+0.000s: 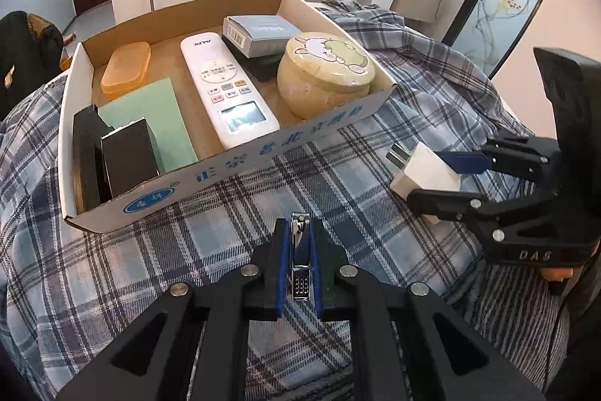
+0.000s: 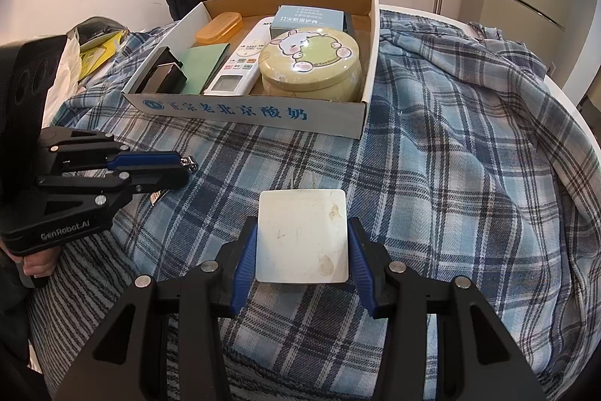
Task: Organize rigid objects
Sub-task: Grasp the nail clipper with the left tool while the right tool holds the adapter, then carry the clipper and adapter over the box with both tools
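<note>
Your left gripper [image 1: 298, 243] is clamped on a metal nail clipper [image 1: 300, 250], held on edge between the blue pads, just short of the near wall of the cardboard box [image 1: 240, 160] and above the plaid blanket [image 1: 338, 175]. Your right gripper [image 2: 302, 250] is closed on a white plug adapter [image 2: 302, 235], pads pressing its two sides, prongs pointing toward the box; it too sits on the near side of the box, off toward the corner by the round tin.

Inside the box, already placed: a round cartoon tin [image 1: 325, 72], a white remote control [image 1: 225, 89], a grey-blue carton [image 1: 259, 32] on a dark item, an orange case [image 1: 126, 70], a green card [image 1: 157, 123] and two black blocks [image 1: 112, 160].

Assessment: most of the sorting appears done. Two items remain outside the box, both in your grip. Free floor in the box looks scarce; the gap between the orange case and the remote seems the likeliest place.
</note>
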A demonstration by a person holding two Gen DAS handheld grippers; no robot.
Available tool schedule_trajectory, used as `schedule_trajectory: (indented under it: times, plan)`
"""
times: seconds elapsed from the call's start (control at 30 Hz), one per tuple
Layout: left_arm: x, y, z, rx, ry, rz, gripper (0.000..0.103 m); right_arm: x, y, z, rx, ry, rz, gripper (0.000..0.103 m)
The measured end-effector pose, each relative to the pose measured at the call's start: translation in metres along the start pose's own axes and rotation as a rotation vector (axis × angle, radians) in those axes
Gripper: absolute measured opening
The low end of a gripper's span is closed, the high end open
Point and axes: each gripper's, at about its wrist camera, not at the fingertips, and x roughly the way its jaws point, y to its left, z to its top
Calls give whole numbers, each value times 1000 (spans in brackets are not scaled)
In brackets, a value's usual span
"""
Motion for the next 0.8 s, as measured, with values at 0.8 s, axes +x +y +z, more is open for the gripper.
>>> schedule_trajectory:
  times: [0.8]
  plan:
    - [-71,2,16,-50,-154,150,10,-23,-7,5,23,-74,-27,44]
